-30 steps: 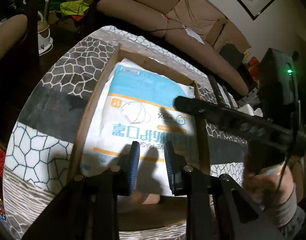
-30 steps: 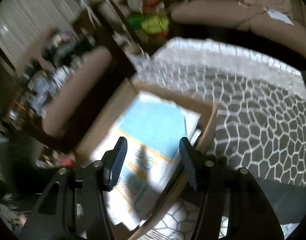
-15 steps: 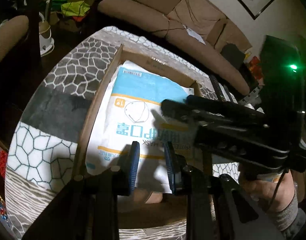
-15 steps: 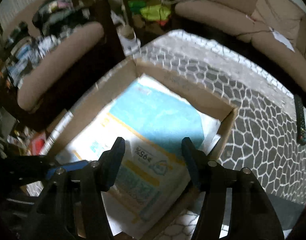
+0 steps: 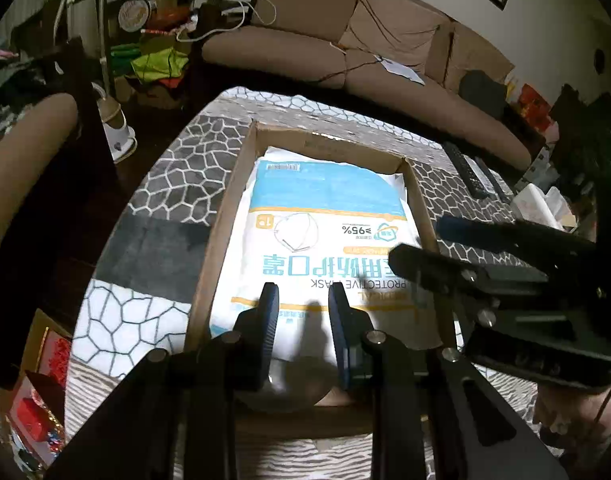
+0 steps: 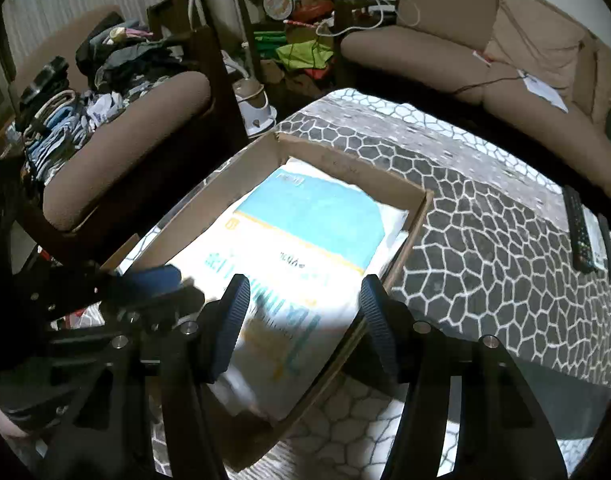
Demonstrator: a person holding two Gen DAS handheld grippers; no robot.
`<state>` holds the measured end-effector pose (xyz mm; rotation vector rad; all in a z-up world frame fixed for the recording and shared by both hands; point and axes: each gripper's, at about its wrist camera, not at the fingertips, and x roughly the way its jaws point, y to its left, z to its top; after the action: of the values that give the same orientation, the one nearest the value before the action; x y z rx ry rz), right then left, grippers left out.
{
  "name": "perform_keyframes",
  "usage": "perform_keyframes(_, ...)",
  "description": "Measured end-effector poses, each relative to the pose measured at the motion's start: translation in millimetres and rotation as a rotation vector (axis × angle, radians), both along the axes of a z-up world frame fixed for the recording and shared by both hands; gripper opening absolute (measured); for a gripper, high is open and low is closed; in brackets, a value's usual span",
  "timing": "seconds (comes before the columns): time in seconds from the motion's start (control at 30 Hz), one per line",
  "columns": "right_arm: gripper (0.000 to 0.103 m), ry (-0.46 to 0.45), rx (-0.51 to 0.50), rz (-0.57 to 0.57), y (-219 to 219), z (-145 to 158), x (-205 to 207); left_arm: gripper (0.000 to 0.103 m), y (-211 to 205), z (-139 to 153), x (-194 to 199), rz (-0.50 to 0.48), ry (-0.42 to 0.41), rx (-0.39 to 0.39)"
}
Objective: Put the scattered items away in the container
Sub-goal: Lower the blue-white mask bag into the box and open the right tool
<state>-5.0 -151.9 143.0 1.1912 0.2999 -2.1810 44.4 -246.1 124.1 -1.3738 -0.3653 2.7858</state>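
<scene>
A shallow cardboard box [image 5: 225, 216] [image 6: 409, 228] stands on the patterned tablecloth. A white and blue pack of protective masks [image 5: 325, 216] [image 6: 305, 232] lies flat inside it, filling most of it. My left gripper [image 5: 303, 304] hovers over the pack's near end, its jaws partly apart and empty. My right gripper [image 6: 303, 300] is open and empty above the box's near right part. It shows in the left wrist view [image 5: 425, 248] reaching in from the right. The left gripper's blue fingertip shows in the right wrist view [image 6: 153, 280].
Two remote controls [image 5: 469, 172] [image 6: 581, 236] lie on the table at the far right, beside a white tissue pack [image 5: 541, 204]. A brown sofa [image 5: 365, 64] runs behind the table. A padded chair [image 6: 125, 144] heaped with clothes stands left. A white kettle [image 6: 253, 108] sits on the floor.
The right gripper has swung round to face the box squarely and drawn back to the right in the left wrist view. The left gripper has risen slightly. The pack stays in the box.
</scene>
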Motion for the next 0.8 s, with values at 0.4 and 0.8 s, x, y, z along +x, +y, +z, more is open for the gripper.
perform_keyframes(0.4, 0.059, 0.037, -0.045, -0.031, 40.4, 15.1, 53.3, 0.071, 25.9, 18.2, 35.0, 0.034, 0.093, -0.129)
perform_keyframes(0.8, 0.103, 0.053, -0.134, -0.1, 88.4, 23.5, 86.2, 0.103, 46.4, 25.4, 73.1, 0.04, 0.162, -0.155)
